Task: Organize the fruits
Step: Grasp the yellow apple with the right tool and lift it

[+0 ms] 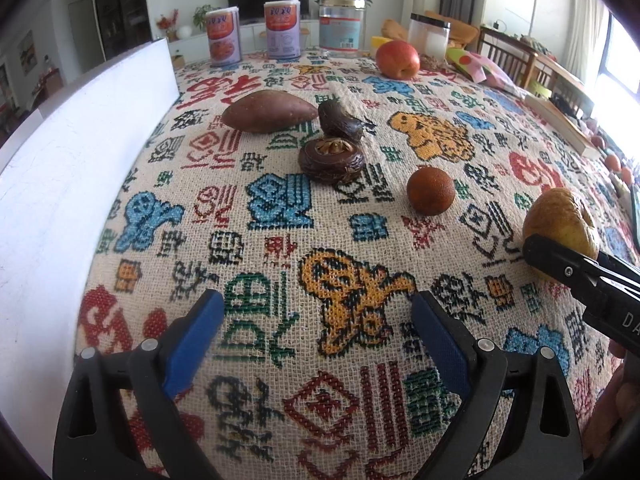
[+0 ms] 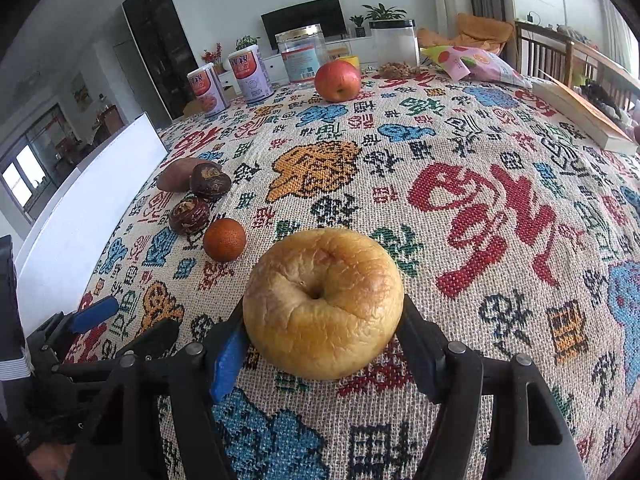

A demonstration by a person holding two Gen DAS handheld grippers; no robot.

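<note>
The right gripper had its fingers clenched around a wrinkled yellow-brown apple, one pad against each flank; the fruit sat low over the patterned woven cloth covering the counter, and whether it was resting on the cloth or just lifted could not be told. The left gripper hovered over bare cloth with its blue-padded fingers released and nothing between them.

A loose row had already formed along the left side: a long reddish-brown sweet potato at the far end, two dark wrinkled round fruits touching each other just beside it, then a small dark-orange round fruit a little apart. The yellow-brown apple was near that orange fruit, which suggests it was meant to join the row next. A red apple stood well apart at the far edge, near the tins and jars, so it appeared still to be gathered. By this reading the job was roughly two-thirds done
</note>
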